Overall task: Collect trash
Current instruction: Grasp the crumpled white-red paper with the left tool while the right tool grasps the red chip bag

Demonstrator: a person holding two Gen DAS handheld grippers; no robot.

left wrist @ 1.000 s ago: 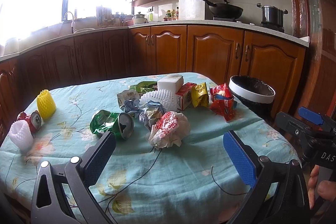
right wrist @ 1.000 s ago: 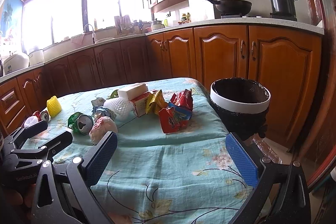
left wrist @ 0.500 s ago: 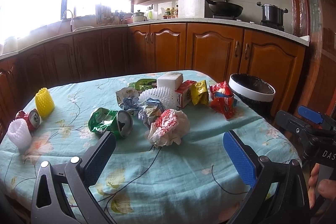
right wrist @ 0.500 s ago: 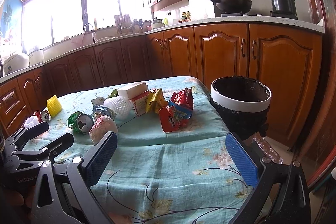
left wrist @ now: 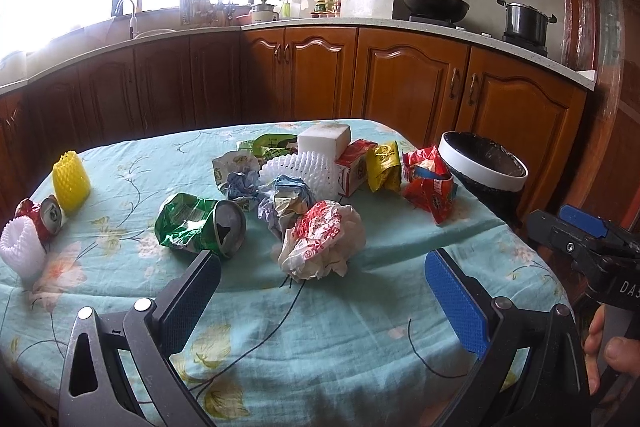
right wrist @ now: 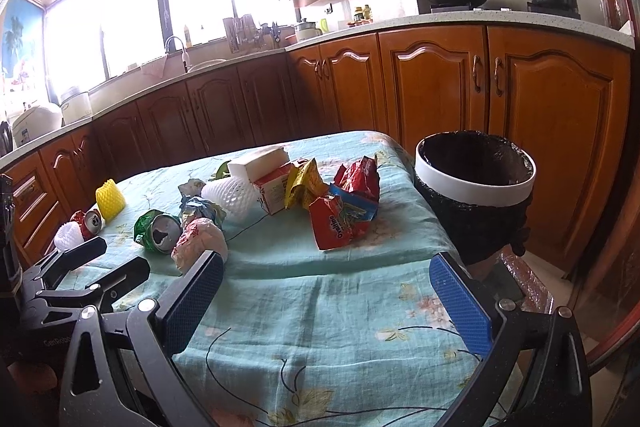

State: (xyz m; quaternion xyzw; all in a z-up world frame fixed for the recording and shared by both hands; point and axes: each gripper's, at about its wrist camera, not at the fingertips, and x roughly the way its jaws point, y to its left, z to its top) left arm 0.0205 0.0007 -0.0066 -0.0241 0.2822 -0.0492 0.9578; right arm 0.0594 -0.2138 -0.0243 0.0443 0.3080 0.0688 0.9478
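**Loose pile, bin off the table edge**

Left wrist view: the left gripper [left wrist: 320, 287] gapes empty before the crumpled wrapper [left wrist: 322, 239], which lies well short of the bin [left wrist: 484, 175]. Its slack folds could slip a shallow pinch.

Right wrist view: the right gripper [right wrist: 326, 297] is spread empty too; the red snack bag [right wrist: 340, 223] lies just beside the bin, so a careless sweep may drop it to the floor.

Litter pile [left wrist: 304, 195] lies mid-table [left wrist: 320, 327]; bin [right wrist: 476, 195] stands off its right edge, cabinets [right wrist: 440, 83] behind.
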